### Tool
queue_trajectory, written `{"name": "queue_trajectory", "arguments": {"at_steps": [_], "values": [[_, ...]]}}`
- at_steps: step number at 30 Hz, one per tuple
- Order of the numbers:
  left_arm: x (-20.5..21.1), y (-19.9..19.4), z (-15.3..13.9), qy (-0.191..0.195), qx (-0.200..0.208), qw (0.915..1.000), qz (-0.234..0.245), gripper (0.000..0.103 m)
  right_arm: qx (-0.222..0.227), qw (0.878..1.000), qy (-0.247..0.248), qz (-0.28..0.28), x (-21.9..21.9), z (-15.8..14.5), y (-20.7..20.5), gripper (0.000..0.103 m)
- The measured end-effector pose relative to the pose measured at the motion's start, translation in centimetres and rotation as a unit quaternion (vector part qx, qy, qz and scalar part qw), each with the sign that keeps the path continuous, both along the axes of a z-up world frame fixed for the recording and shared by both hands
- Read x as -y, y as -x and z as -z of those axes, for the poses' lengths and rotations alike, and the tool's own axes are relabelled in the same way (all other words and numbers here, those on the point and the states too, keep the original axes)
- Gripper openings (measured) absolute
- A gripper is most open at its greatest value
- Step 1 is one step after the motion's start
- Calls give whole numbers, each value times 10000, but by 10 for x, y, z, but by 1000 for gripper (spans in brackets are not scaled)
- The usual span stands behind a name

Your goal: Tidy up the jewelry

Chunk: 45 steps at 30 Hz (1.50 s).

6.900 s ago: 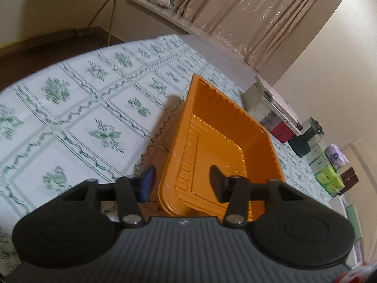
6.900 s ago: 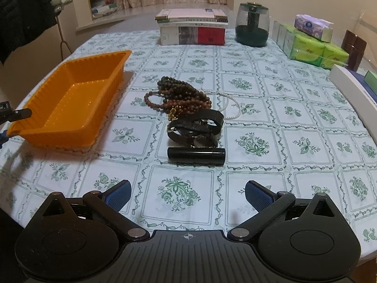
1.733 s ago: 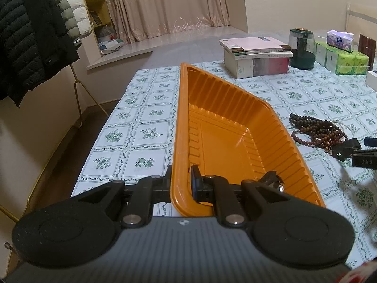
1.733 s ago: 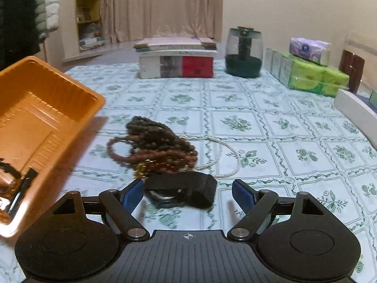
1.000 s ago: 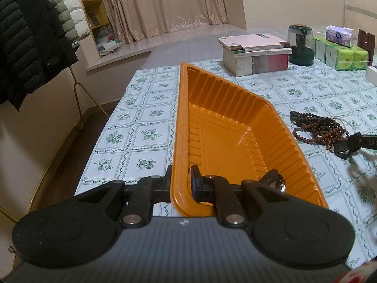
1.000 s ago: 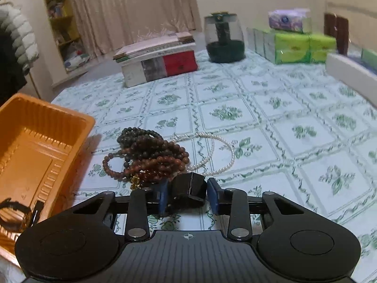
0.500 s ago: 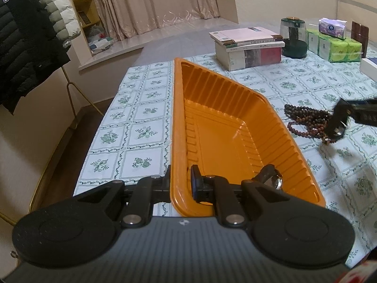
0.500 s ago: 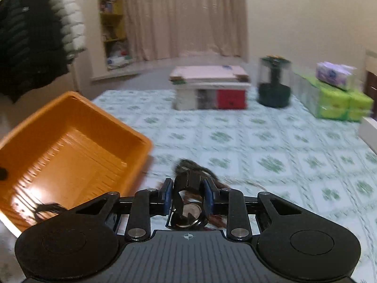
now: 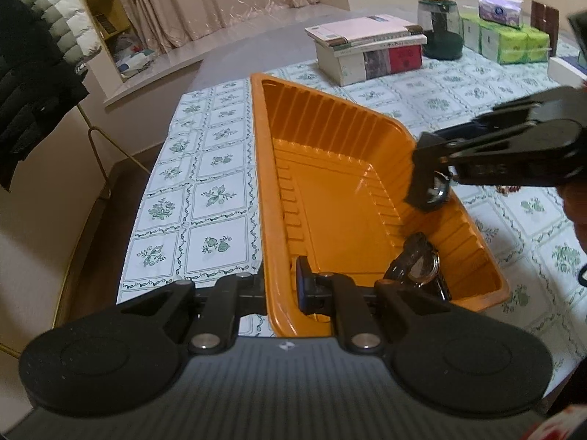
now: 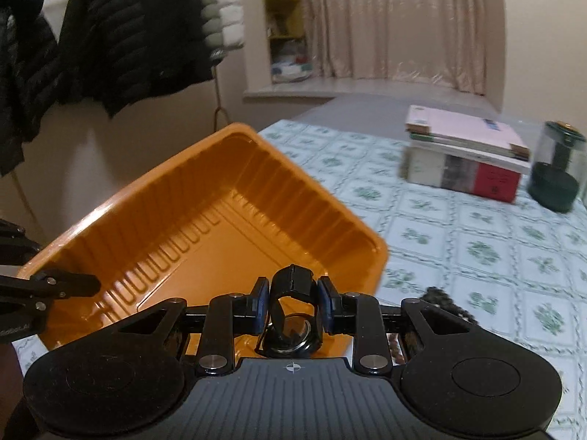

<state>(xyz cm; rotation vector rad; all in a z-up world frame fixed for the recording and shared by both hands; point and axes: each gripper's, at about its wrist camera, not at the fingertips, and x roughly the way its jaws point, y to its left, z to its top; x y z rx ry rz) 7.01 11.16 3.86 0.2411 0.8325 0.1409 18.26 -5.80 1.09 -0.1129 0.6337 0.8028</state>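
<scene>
Right gripper [image 10: 292,306]: we pinch a black watch [image 10: 291,315] by its strap, hanging over the orange tray [image 10: 176,198], judged ready for dropping in.
Left gripper [image 9: 280,289]: we clamp the tray's near wall, presumably steadying it.
Left view only: a second watch [image 9: 416,262] already lies in the tray's near corner.
Right view only: dark beads [image 10: 445,302] remain on the tablecloth [image 10: 477,249].
</scene>
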Motion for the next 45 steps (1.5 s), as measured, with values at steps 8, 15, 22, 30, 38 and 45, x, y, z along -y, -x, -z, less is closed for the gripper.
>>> {"name": "queue_trajectory", "arguments": {"at_steps": [8,15,22,30,38,45], "values": [[-1,-4,4,-115,-229,9996,84,10,-136,9991,344,-215,-24,13,-18,29],[0,-3,3,-79,-203,9997,102,10,-190,9997,83,-135,-17,15,-24,44],[2,-7,2,-171,-240,9993,219,10,-115,9980,-199,584,35,5,-22,55],[3,-9,1,-271,-270,9986,369,10,-180,9860,161,1650,121,34,-1,59],[6,-11,0,-374,-345,9975,485,10,-306,9796,430,1941,158,61,-1,59],[8,-12,-1,-420,-355,9972,503,10,-305,9847,450,1656,145,69,-7,40]]}}
